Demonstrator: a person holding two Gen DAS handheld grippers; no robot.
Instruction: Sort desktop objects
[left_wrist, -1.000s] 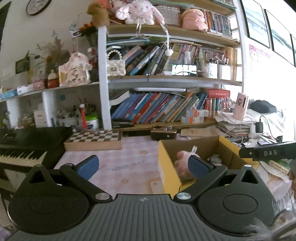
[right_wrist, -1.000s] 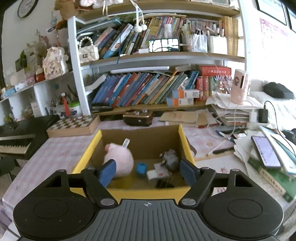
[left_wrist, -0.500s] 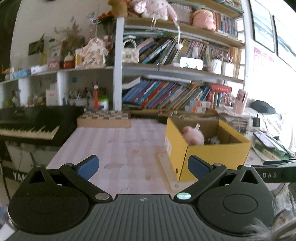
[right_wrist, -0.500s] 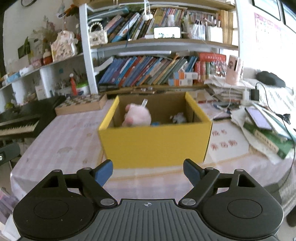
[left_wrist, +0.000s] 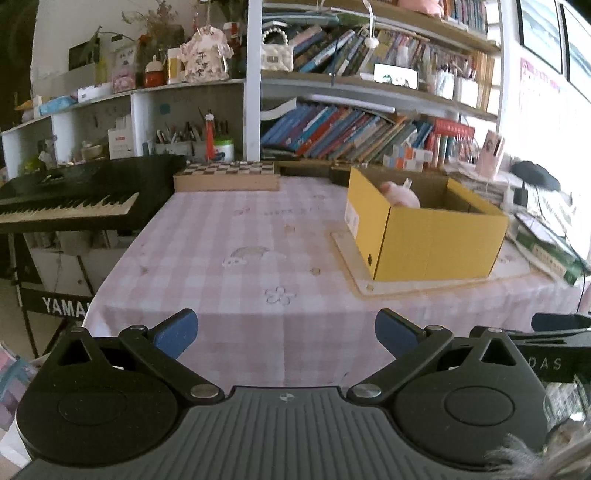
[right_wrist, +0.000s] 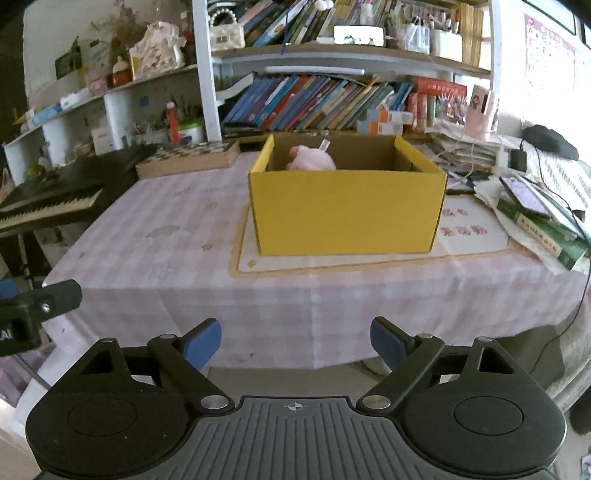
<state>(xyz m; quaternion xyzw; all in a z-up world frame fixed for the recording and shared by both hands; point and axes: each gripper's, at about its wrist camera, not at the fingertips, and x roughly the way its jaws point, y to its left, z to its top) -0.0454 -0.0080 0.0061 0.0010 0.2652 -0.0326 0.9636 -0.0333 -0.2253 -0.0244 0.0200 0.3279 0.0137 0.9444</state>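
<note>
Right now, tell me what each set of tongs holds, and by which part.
Nothing. The left tongs and right tongs stand open and empty, short of the yellow box.

One yellow cardboard box (right_wrist: 347, 210) holding one pink plush toy (right_wrist: 312, 162); one chessboard (right_wrist: 188, 157), one keyboard (right_wrist: 48, 201), two grippers.

Both grippers are being held side by side, tilted downward. The left gripper (left_wrist: 284, 332) is being kept wide open, nothing between its blue pads (left_wrist: 177, 330). The right gripper (right_wrist: 295, 341) has just been opening, its jaws spread wide with nothing between them.
</note>
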